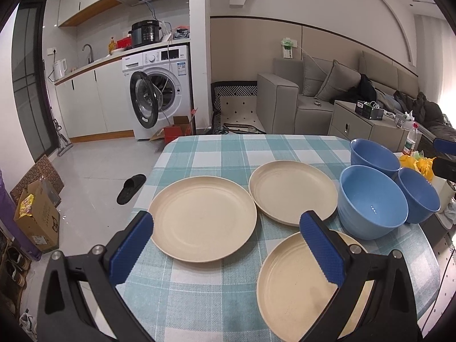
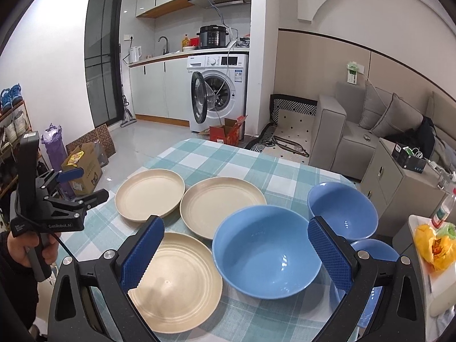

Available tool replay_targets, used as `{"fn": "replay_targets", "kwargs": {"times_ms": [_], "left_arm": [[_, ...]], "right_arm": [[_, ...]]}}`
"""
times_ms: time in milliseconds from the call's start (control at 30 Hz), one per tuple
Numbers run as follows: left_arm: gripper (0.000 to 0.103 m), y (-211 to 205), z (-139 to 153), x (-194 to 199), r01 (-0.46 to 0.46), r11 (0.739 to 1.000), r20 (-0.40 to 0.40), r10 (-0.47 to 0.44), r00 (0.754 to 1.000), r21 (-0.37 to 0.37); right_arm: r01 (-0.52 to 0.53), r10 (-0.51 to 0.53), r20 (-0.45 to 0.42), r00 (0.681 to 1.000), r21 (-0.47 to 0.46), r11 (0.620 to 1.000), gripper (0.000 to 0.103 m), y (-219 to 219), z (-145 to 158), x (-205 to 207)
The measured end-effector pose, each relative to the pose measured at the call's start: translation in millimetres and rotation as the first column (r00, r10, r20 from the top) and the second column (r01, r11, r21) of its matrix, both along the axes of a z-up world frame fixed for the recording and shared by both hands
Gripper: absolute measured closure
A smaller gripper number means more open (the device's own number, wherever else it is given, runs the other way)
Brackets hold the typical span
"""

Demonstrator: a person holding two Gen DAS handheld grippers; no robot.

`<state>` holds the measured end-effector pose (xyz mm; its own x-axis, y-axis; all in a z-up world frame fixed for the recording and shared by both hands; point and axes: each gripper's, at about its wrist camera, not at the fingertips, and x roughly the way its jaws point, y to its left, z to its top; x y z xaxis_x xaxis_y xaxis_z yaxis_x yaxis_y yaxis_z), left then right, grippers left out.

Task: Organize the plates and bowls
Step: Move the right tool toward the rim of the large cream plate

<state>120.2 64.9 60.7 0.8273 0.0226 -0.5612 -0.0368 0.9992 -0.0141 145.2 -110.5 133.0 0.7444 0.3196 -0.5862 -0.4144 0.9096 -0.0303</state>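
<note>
My left gripper (image 1: pixel 226 229) is released, its jaws spread wide and holding nothing; my right gripper (image 2: pixel 236 238) is likewise released and empty. Both hover above the checked tablecloth (image 1: pixel 216 156), no finger touching any dish. Three cream plates lie flat and separate on the cloth. From the left fingers, the left plate (image 1: pixel 203 218) sits directly ahead in the gap between the pads; the far plate (image 1: pixel 292 192) lies ahead and to the right, its rim almost meeting the left plate's rim; the near plate (image 1: pixel 293 287) lies under and behind my right-hand finger (image 1: pixel 322 249) of that gripper. Three blue bowls stand upright to the right of the plates. From the right fingers, the large bowl (image 2: pixel 266 256) sits squarely between the pads and just ahead; the second bowl (image 2: pixel 343 209) lies beyond the right-hand pad, and the third bowl (image 2: pixel 376 249) is partly hidden behind that finger. The dishes are round, so no long axis governs approach; rim access governs it. In my judgement the left gripper is nearer the plates and the right gripper nearer the bowls, so stacking divides that way. No stacking has begun. A flat plate offers only its thin rim, so a pad must get under the edge.
</note>
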Motion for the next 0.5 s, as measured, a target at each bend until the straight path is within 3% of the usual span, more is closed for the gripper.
{"fn": "replay_targets", "kwargs": {"times_ms": [500], "left_arm": [[0.0, -11.0, 4.0, 34.6, 0.038, 0.998, -0.034, -0.037, 0.999, 0.041]], "right_arm": [[-0.013, 0.012, -0.057, 0.998, -0.007, 1.0, 0.0, 5.3, 12.5, 51.2]]}}
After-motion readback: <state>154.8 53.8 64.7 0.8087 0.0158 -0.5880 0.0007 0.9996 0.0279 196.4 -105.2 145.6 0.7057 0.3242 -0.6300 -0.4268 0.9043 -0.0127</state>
